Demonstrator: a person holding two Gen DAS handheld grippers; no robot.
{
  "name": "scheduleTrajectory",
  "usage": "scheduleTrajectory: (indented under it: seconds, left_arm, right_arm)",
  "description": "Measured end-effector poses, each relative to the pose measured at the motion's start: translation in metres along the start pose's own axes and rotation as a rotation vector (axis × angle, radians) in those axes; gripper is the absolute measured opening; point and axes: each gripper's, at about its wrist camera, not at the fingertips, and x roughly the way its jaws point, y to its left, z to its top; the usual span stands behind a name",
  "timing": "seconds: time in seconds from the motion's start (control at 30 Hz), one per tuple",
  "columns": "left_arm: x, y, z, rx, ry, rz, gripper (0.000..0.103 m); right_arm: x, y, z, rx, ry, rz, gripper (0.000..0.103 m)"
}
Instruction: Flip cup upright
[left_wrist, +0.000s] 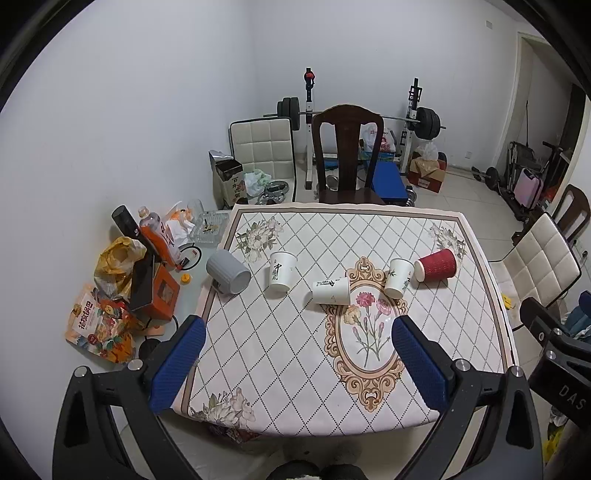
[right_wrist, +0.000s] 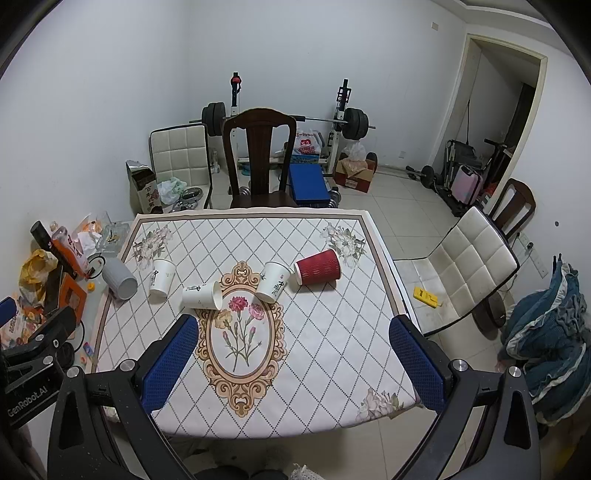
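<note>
Several cups lie on their sides in a row across the patterned tablecloth (left_wrist: 295, 354): a grey ribbed cup (left_wrist: 228, 271) at the left, three white paper cups (left_wrist: 281, 271) (left_wrist: 331, 291) (left_wrist: 399, 277), and a red ribbed cup (left_wrist: 436, 265) at the right. In the right wrist view they show as the grey cup (right_wrist: 120, 278), the white cups (right_wrist: 161, 277) (right_wrist: 202, 295) (right_wrist: 272, 281) and the red cup (right_wrist: 318, 271). My left gripper (left_wrist: 299, 328) and right gripper (right_wrist: 291, 326) are both open and empty, held above the table's near half, well short of the cups.
Snack bags, a bottle and boxes (left_wrist: 147, 273) crowd the table's bare left strip. A dark wooden chair (left_wrist: 347, 155) stands at the far edge and a white padded chair (right_wrist: 465, 269) at the right. A weight bench (right_wrist: 306, 177) stands behind.
</note>
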Motion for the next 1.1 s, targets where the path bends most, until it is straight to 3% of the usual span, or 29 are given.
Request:
scheduleTrajectory:
  seconds: [1.1]
  left_arm:
    - [-0.0057, -0.0032, 0.0036, 0.001, 0.000, -0.001, 0.103]
  right_arm:
    - [0.0026, -0.0023, 0.0019, -0.003, 0.006, -0.004, 0.103]
